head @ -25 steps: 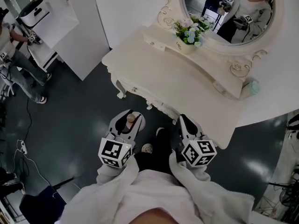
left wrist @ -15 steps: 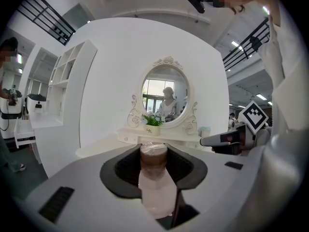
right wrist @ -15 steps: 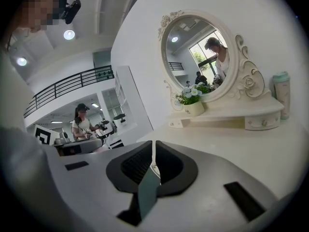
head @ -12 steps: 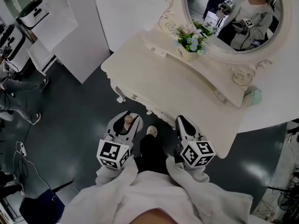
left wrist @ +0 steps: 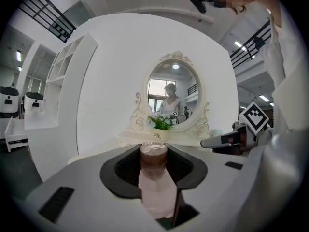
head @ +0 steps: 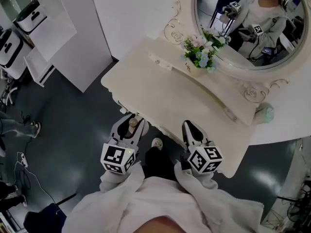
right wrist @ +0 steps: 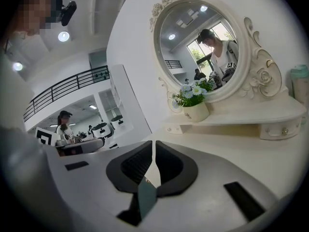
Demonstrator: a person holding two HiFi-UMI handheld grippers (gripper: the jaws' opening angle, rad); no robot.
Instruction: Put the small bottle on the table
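Small bottle (left wrist: 155,190) upright in L claw (left wrist: 153,154)

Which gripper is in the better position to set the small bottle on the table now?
Left. The left gripper holds the small bottle between its jaws, close to the front edge of the table. The right gripper is shut and empty.

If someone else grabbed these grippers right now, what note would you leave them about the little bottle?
Left gripper: shut on the small bottle, held in the air by the front edge of the dressing table.
Right gripper: shut, empty.
Done: the bottle is gripped.
Left to do: carry it over the bare tabletop, set it down, open the jaws.
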